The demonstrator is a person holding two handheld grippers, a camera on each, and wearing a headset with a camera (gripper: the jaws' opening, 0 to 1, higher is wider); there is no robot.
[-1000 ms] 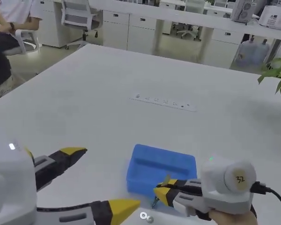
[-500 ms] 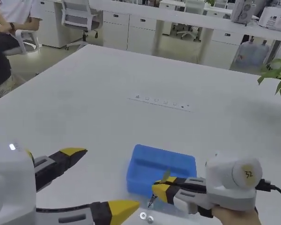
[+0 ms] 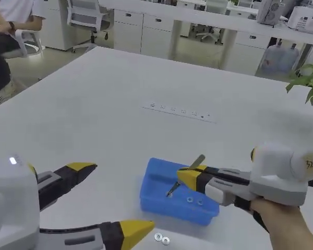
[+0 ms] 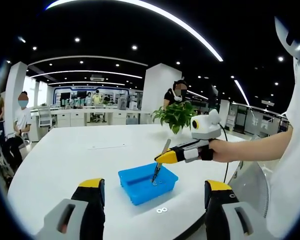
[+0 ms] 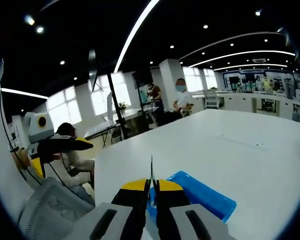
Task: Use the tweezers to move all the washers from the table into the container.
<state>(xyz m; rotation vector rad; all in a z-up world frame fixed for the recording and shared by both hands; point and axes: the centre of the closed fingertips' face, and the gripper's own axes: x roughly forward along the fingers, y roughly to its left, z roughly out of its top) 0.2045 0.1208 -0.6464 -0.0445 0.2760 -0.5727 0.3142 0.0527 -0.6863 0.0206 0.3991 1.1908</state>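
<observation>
Holding its place at lower left, the left gripper keeps its jaws spread wide with nothing between them. Just in front of the blue container, two washers lie on the table where they lay a second ago, and two more washers sit inside the container. The right gripper, its jaws pinched tight on the tweezers, has risen from the near table edge, so the tweezer tip now hangs over the container's interior.
</observation>
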